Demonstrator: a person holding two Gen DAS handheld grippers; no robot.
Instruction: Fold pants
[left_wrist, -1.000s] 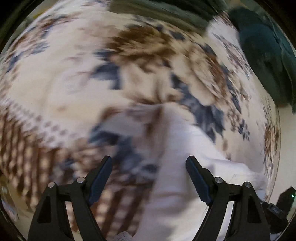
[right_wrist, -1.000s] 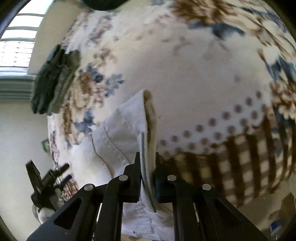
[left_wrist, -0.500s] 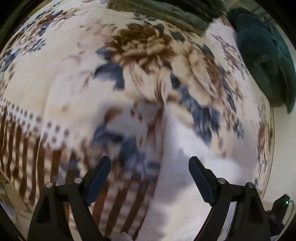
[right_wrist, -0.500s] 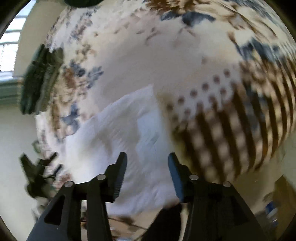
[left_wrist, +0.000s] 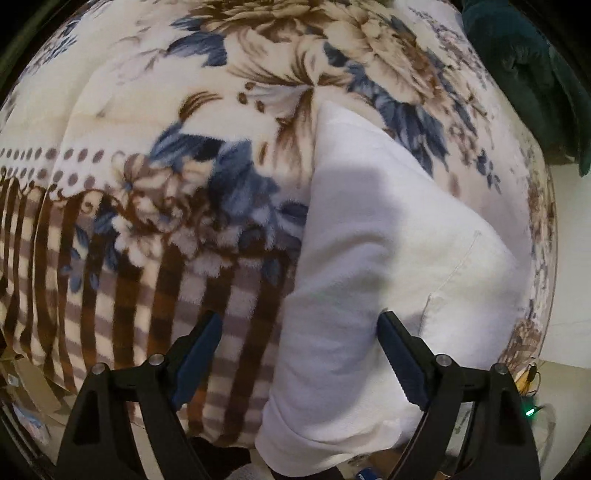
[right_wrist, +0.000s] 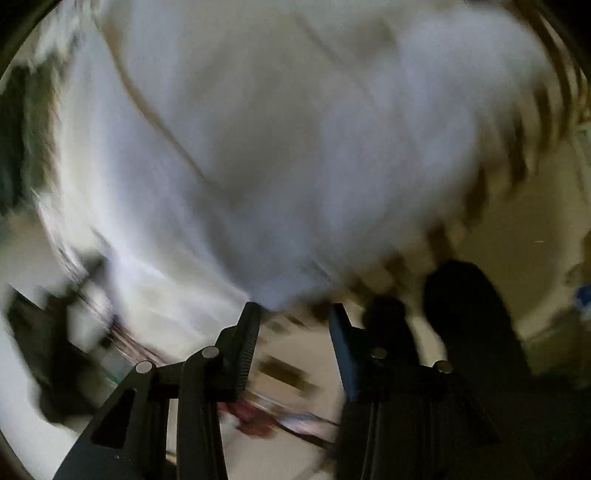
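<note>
White pants (left_wrist: 369, 240) lie folded on a floral blanket (left_wrist: 166, 184), their near end reaching over the bed's front edge. My left gripper (left_wrist: 299, 328) is open wide just above them, the left edge of the pants showing between its fingers with the pads apart from the cloth. The right wrist view is heavily blurred. In it the pants (right_wrist: 295, 147) fill the upper part. My right gripper (right_wrist: 293, 314) sits just below their near corner, jaws closing, with nothing between the pads.
A dark green garment (left_wrist: 517, 66) lies at the bed's far right. Below the bed edge is pale floor (right_wrist: 517, 240) with a dark shape (right_wrist: 469, 306) and some clutter near the right gripper.
The right gripper let go of the pants' edge, opened, and swung back and down toward the near corner. The left gripper slid nearer along the pants' left edge, still open.
</note>
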